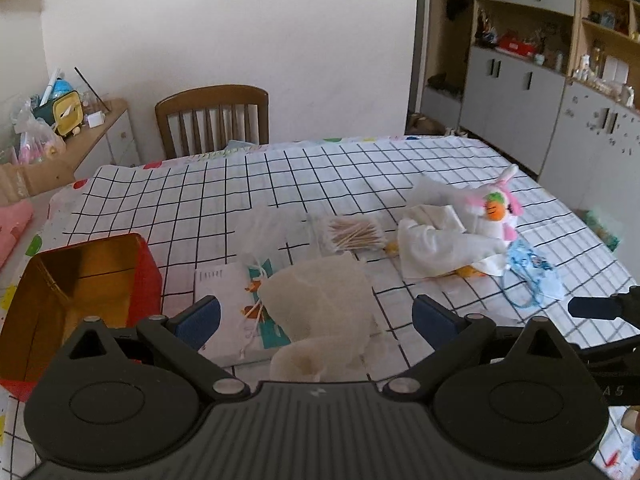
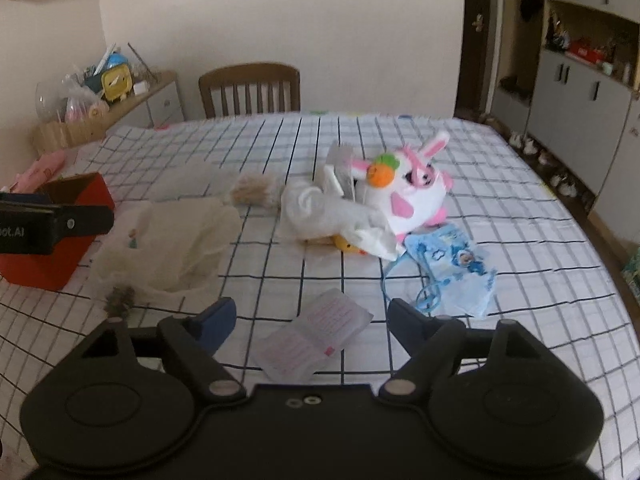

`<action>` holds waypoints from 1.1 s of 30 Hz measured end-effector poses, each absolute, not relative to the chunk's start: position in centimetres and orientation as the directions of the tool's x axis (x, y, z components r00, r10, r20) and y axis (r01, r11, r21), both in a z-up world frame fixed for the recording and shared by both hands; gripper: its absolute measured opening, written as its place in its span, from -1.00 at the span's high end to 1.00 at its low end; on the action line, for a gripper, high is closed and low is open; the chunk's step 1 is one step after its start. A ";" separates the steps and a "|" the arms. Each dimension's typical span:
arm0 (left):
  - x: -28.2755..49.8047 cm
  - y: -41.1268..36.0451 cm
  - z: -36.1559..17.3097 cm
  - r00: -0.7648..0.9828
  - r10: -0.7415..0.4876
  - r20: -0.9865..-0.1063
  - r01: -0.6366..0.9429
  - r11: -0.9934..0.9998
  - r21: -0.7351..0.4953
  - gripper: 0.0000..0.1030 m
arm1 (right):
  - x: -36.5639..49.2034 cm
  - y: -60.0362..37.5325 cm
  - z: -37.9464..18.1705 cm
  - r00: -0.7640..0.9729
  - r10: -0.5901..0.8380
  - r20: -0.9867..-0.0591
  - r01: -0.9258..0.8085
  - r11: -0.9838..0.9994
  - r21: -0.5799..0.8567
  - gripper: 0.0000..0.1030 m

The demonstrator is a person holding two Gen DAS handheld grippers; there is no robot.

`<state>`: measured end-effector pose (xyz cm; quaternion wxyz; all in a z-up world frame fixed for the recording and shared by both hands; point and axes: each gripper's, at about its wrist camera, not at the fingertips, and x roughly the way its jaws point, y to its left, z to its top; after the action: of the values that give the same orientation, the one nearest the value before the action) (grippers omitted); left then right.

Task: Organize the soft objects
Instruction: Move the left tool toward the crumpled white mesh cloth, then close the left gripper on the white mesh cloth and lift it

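Left gripper (image 1: 316,316): nearest the left wrist camera, jaws spread wide and holding nothing; a cream gauzy cloth (image 1: 324,296) lies on the table between and just beyond the blue pads, apparently untouched, which suggests it is lined up as the next pick.
Right gripper (image 2: 310,320): jaws well apart and empty, with a small white packet with pink print (image 2: 316,334) lying flat on the table between the fingers; no pad presses on it.
Red tin (image 1: 80,292): open, gold-lined, empty as far as can be seen, at the left edge of the checked tablecloth (image 1: 240,184), just beside the left gripper; probably the place meant for the soft things.
Soft pile: a white-and-pink plush rabbit (image 2: 408,196) with an orange carrot leans against a crumpled white cloth (image 2: 332,212), something yellow peeking from under it.
Blue child's face mask (image 2: 452,268): flat, near the rabbit, straps loose.
Cotton swabs (image 1: 352,234): in a clear bag, mid-table.
Printed pouch (image 1: 240,308): partly under the gauzy cloth.
Progress: judging from the empty tin, sorting has barely begun.
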<state>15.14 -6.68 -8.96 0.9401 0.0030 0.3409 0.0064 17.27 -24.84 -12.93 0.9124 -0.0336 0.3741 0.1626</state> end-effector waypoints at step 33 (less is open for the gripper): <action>21.5 -9.5 -15.5 0.634 0.118 -0.764 -0.024 0.991 0.134 0.40 | 22.0 -24.6 -17.9 0.550 0.295 -0.781 -0.457 0.889 0.014 0.02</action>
<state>21.54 -9.52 -15.46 0.9022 0.0556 0.4259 0.0393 22.00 -24.61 -17.86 0.8751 -0.0960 0.4229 0.2148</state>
